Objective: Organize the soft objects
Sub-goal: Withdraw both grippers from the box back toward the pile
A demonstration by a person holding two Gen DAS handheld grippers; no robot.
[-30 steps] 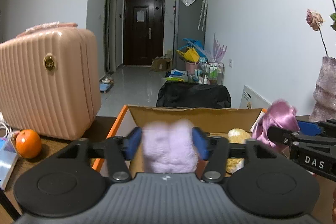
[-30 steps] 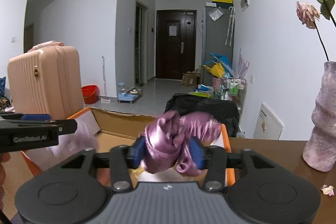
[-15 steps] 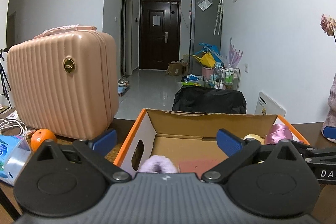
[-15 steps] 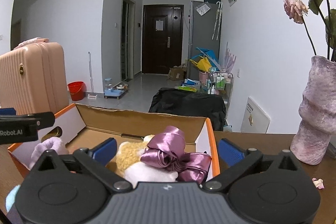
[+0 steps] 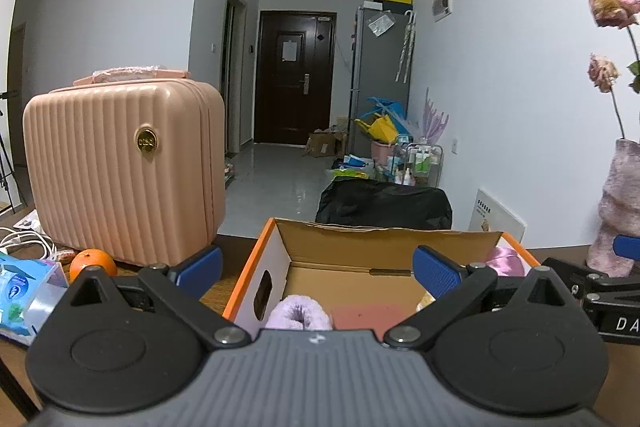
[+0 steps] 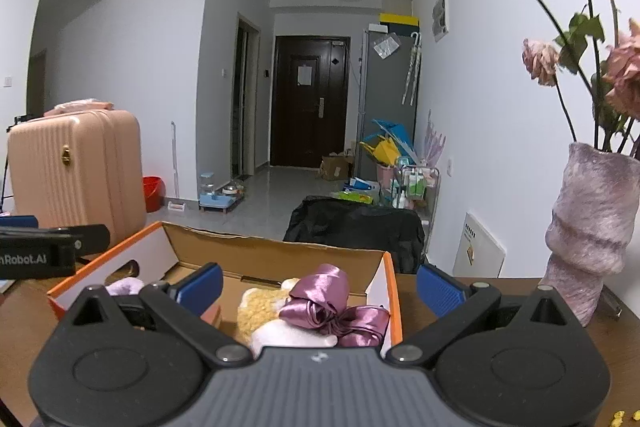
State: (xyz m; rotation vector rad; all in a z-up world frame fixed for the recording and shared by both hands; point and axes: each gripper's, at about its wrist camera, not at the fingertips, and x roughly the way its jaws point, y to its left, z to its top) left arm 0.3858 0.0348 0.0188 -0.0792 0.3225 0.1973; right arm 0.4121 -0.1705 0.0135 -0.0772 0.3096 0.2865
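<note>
Left wrist view: left gripper [image 5: 318,265] jaws spread wide with nothing between them, lilac fluffy piece [image 5: 298,313] lying in the near-left corner of the cardboard box [image 5: 384,241]. Right gripper [image 6: 320,283] likewise gaping and empty, purple satin bow [image 6: 334,307] resting on a cream plush [image 6: 262,307] at the box's right end, beside the vase [image 6: 592,227].
</note>
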